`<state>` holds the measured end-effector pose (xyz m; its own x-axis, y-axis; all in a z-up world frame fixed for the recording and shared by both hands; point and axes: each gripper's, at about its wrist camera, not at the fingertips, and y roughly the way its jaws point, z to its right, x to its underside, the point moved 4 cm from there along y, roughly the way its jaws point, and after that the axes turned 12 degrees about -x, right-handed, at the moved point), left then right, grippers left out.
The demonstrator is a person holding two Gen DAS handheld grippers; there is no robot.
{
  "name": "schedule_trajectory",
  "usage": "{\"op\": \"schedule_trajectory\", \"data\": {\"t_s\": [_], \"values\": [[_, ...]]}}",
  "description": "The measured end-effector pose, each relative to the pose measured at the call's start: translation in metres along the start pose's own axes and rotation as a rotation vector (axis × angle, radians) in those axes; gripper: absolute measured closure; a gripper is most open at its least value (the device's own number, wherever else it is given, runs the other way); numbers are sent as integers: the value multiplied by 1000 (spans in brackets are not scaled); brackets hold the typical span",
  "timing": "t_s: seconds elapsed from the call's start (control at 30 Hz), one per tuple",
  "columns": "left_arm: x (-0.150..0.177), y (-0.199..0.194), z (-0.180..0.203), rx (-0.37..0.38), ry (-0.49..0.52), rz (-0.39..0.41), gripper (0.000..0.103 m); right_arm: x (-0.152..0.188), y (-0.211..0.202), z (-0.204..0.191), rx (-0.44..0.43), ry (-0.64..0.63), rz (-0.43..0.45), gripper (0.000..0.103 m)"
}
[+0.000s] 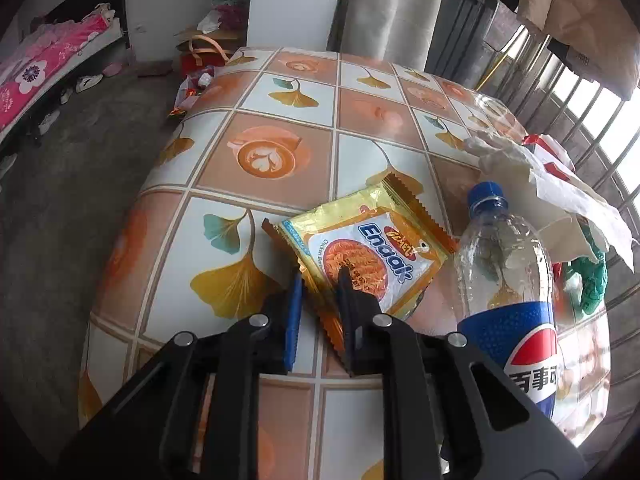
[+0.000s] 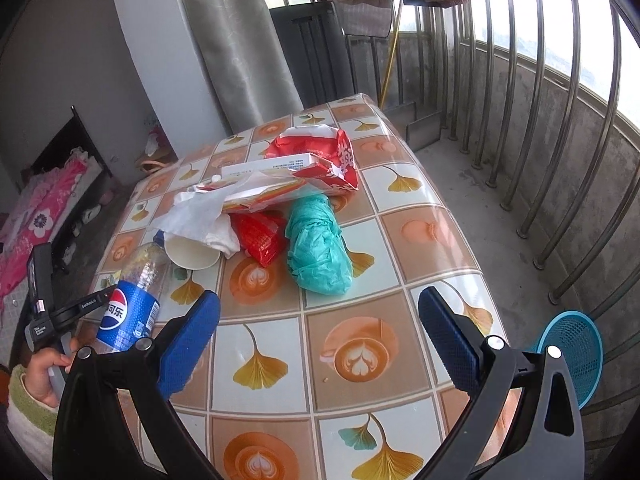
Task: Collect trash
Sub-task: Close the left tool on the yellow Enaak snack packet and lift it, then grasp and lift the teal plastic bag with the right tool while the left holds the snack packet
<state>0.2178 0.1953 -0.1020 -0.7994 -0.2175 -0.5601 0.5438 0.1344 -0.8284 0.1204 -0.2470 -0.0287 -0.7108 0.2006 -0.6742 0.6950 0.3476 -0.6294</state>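
My left gripper is closed down on the near corner of a yellow Enaak noodle packet lying on the tiled table; one finger is under its edge, one on top. An empty Pepsi bottle stands just right of it, and shows in the right wrist view. My right gripper is wide open and empty above the table's near part. Beyond it lie a teal plastic bag, a red wrapper, a paper cup, white tissue and a red-and-white carton.
A blue mesh waste basket stands on the floor off the table's right edge. Metal window bars run along the right. A curtain and pillar stand behind the table. A bed with pink bedding is at far left.
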Motion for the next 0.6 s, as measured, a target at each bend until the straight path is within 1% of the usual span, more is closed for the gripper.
{"op": "schedule_trajectory", "data": {"t_s": [0.1,0.23,0.27,0.4,0.5,0.6], "values": [[-5,-3,-7,6,-24,25,92,-8,0,-2,-33,11,16,7],[-12,-15,-20,15,-64,78,97,-19,3,-2,-85,47,17,8],[-13,-18,-24,17,-75,90,97,-22,4,-2,-102,61,18,10],[-20,-28,-39,19,-111,128,98,-32,9,-1,-171,111,25,14],[-23,-35,-47,35,-139,147,98,-39,16,5,-182,142,33,17],[-24,-38,-51,55,-153,150,98,-41,29,21,-201,237,16,22]]}}
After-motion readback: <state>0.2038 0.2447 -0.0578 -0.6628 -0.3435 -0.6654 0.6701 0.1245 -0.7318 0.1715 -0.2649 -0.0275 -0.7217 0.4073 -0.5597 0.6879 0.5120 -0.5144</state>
